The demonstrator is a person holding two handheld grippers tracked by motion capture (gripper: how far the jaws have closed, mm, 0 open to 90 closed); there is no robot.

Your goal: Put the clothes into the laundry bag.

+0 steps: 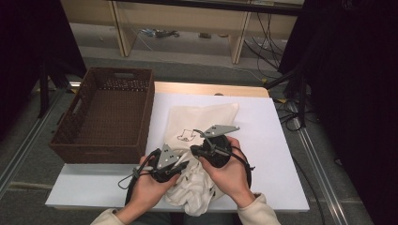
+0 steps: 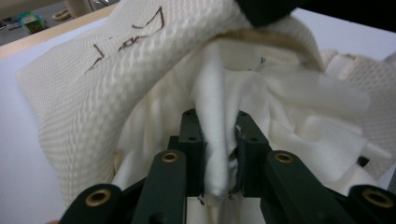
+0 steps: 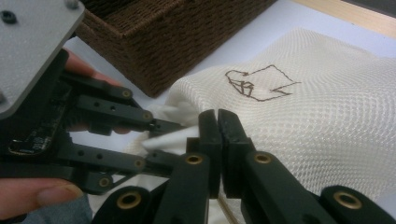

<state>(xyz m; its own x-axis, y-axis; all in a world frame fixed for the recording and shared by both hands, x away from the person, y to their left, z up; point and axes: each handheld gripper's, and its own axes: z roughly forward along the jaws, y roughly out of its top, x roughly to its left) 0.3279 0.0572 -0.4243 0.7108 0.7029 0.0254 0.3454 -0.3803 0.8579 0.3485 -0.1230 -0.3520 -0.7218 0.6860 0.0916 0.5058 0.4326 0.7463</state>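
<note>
Left gripper view: my left gripper (image 2: 219,154) pinches a fold of white cloth (image 2: 212,121) at the mesh laundry bag (image 1: 206,119) mouth. My right gripper (image 3: 217,140), pressed together, holds the bag's rim. The cloth is only partly inside, I judge; the basket (image 1: 70,140) stands beside.

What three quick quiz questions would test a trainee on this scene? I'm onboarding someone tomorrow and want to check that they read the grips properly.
1. True or false: the left gripper has a fold of white cloth pinched between its jaws.
2. Which side of the mesh bag is the brown woven basket on in the high view: A) left, B) right, C) behind it?
3. How do the right gripper's jaws stand?

Key
1. True: a fold sits clamped between the pads.
2. A.
3. Shut, pads together at the edge of the mesh bag; whether they pinch any of its fabric cannot be told.
</note>
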